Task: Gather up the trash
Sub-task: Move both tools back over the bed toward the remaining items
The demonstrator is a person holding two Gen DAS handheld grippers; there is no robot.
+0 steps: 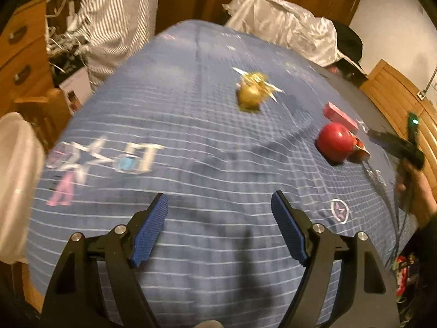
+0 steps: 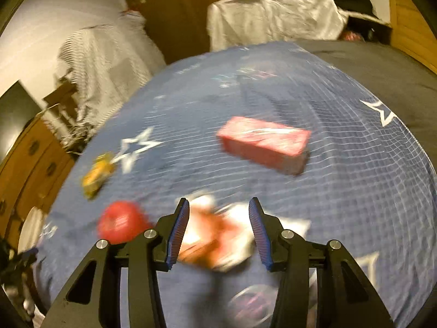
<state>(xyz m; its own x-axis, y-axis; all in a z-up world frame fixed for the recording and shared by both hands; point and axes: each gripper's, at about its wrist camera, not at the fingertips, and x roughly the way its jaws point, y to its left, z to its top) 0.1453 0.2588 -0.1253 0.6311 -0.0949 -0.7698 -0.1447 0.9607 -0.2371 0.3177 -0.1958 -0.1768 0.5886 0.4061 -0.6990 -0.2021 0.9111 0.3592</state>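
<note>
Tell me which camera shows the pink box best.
The right wrist view: the pink box lies central and large on the blue blanket, unobstructed though blurred. The left wrist view shows it small, near the right edge behind the red ball.

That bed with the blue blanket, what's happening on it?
A person holds a two-finger gripper in each hand over the blue blanket, collecting trash. The right gripper hangs over a crumpled orange-and-white wrapper; the blur hides whether it grips. The left gripper is open and empty. A red ball, a pink box and a gold wrapper still lie there.
</note>
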